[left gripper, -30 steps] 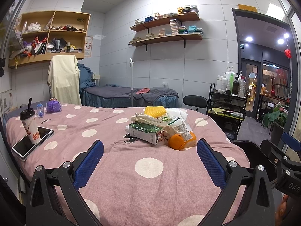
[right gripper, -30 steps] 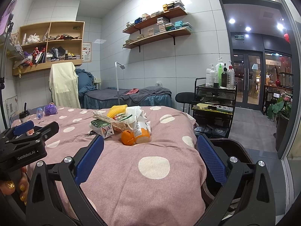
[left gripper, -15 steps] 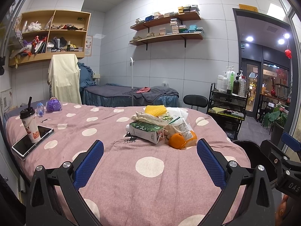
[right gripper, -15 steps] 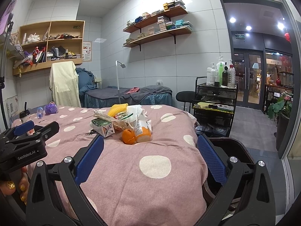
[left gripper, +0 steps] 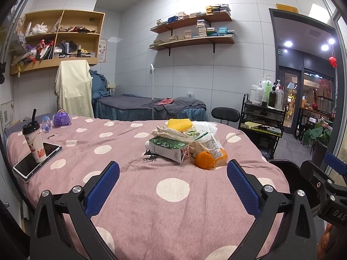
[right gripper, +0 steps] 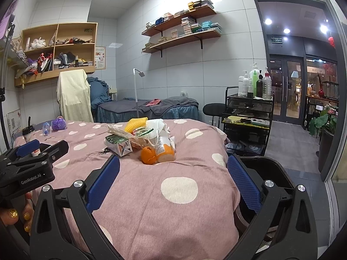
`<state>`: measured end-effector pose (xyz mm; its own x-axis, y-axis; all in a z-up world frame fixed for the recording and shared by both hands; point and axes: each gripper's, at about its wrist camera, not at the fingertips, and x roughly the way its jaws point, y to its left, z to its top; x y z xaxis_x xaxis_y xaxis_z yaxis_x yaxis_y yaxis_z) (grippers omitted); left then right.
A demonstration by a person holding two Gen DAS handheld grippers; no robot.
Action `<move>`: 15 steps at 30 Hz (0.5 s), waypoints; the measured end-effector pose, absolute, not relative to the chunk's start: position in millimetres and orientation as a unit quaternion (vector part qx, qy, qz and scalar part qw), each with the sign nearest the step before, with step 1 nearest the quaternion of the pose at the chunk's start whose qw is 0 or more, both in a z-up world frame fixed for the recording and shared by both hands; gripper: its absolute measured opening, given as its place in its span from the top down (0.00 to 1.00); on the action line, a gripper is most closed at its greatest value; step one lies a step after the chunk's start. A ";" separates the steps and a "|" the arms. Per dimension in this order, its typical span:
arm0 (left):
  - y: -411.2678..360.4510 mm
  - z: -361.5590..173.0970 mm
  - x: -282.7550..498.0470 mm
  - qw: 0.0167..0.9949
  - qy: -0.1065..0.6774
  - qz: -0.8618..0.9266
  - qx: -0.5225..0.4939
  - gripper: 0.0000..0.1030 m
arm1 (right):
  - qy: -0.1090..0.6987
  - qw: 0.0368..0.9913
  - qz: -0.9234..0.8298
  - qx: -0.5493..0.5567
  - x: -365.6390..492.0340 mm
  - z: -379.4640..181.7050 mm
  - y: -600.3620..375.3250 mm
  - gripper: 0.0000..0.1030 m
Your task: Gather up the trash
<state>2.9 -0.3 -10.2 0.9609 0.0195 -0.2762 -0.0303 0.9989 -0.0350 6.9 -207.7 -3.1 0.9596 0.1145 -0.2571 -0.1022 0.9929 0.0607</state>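
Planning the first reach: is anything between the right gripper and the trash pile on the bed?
Nothing visible. Only bare polka-dot cover lies between the open right gripper and the trash pile.

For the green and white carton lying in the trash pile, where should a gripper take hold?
Grip the green and white carton across its narrow sides at the near-left end, approaching from the left gripper side: it lies flat, and that end juts clear of the pile.

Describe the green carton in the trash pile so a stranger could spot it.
Start at the pink polka-dot bedspread, then the trash pile near its middle. The green carton lies on its side at the pile's near left edge, the only boxy item there.
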 end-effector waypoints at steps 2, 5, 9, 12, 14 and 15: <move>0.6 -13.1 3.4 0.989 0.144 0.013 -0.021 0.06 | 0.134 0.989 0.055 0.023 7.5 -4.3 -207.1 0.05; 2.8 -15.1 5.9 0.988 0.153 0.013 -0.027 0.06 | 0.145 0.987 0.059 0.022 11.8 -6.8 -205.9 0.05; 8.9 -23.6 15.9 0.982 0.184 0.008 -0.036 0.06 | 0.180 0.981 0.069 0.024 26.4 -13.5 -204.4 0.05; 13.3 -29.6 25.0 0.977 0.209 0.005 -0.035 0.06 | 0.223 0.970 0.092 0.030 44.8 -20.8 -201.8 0.05; 17.5 -34.4 33.4 0.973 0.230 0.001 -0.033 0.06 | 0.247 0.963 0.105 0.022 56.9 -25.7 -196.6 0.05; 19.2 -36.1 37.1 0.971 0.238 -0.004 -0.031 0.06 | 0.259 0.960 0.110 0.015 62.5 -28.0 -193.4 0.05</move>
<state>37.1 19.2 -36.1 0.8865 -0.0222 -0.4622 -0.0076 0.9980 -0.0625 62.5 -193.4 -28.0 0.8421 0.2191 -0.4928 -0.2035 0.9753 0.0859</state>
